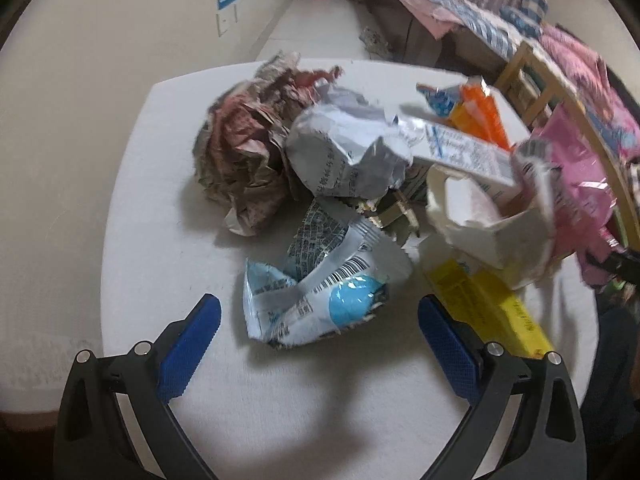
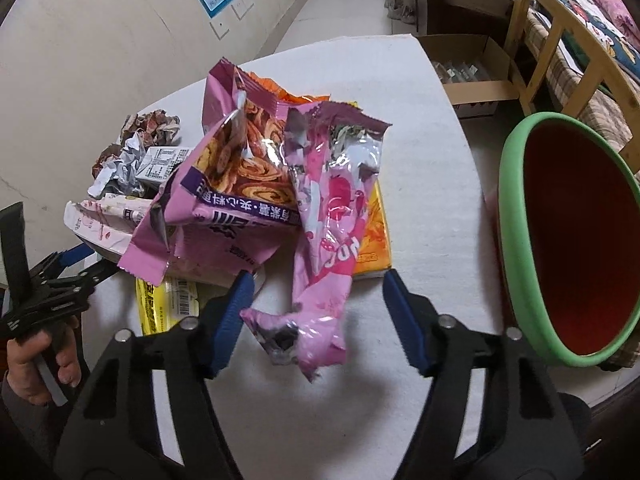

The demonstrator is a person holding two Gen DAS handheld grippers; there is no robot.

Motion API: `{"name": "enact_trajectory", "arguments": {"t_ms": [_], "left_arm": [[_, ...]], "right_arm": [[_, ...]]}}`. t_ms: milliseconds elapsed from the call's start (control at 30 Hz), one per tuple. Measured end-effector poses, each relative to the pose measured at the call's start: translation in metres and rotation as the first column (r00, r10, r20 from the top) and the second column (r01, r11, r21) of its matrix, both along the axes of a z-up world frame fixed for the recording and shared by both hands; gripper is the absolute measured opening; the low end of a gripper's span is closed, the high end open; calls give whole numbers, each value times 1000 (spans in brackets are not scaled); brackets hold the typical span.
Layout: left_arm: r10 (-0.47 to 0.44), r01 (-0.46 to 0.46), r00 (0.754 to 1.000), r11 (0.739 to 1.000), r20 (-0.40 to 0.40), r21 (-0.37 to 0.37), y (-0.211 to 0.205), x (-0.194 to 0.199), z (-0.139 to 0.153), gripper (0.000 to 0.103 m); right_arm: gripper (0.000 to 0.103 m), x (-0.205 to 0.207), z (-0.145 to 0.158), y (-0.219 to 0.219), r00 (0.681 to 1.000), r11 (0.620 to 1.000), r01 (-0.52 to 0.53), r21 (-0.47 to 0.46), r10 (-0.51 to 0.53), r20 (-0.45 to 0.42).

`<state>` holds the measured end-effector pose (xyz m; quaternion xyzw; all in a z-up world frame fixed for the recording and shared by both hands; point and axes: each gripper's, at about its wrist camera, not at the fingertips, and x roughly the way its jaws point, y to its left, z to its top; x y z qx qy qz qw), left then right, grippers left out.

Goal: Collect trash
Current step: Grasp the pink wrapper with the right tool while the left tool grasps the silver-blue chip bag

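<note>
A pile of trash lies on a white table (image 1: 160, 248). In the left wrist view my left gripper (image 1: 319, 312) is open, its blue pads on either side of a crumpled blue-and-white wrapper (image 1: 320, 296). Behind it lie a grey crumpled paper (image 1: 340, 152), a brownish paper ball (image 1: 248, 148), a white carton (image 1: 476, 208) and a yellow box (image 1: 488, 304). In the right wrist view my right gripper (image 2: 318, 292) is open, astride the lower end of a pink wrapper (image 2: 324, 240). A purple snack bag (image 2: 224, 184) lies to its left.
A green-rimmed bin with a red inside (image 2: 568, 240) stands at the table's right edge. A cardboard box (image 2: 468, 72) sits on the floor beyond the table, by a wooden chair (image 2: 560, 40). The wall (image 2: 100, 40) runs along the left. The left gripper (image 2: 52, 280) shows at the lower left.
</note>
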<state>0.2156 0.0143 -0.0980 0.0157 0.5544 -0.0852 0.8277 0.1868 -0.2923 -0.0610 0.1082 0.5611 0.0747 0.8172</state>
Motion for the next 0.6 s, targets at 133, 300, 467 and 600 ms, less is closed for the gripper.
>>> {"name": "enact_trajectory", "arguments": {"t_ms": [133, 300, 467, 600], "left_arm": [[-30, 30, 1000, 999, -5, 44, -5, 6, -7, 76], [-13, 14, 999, 1000, -40, 15, 0, 7, -12, 44], [9, -10, 1000, 999, -28, -37, 8, -3, -9, 29], [21, -22, 1000, 998, -13, -63, 13, -13, -1, 26]], "right_arm": [[43, 2, -3, 2, 1000, 1000, -4, -4, 4, -7], [35, 1, -3, 2, 1000, 1000, -5, -7, 5, -8], [28, -2, -2, 0, 1000, 1000, -4, -4, 4, -3], [24, -7, 2, -1, 1000, 1000, -6, -1, 6, 11]]}}
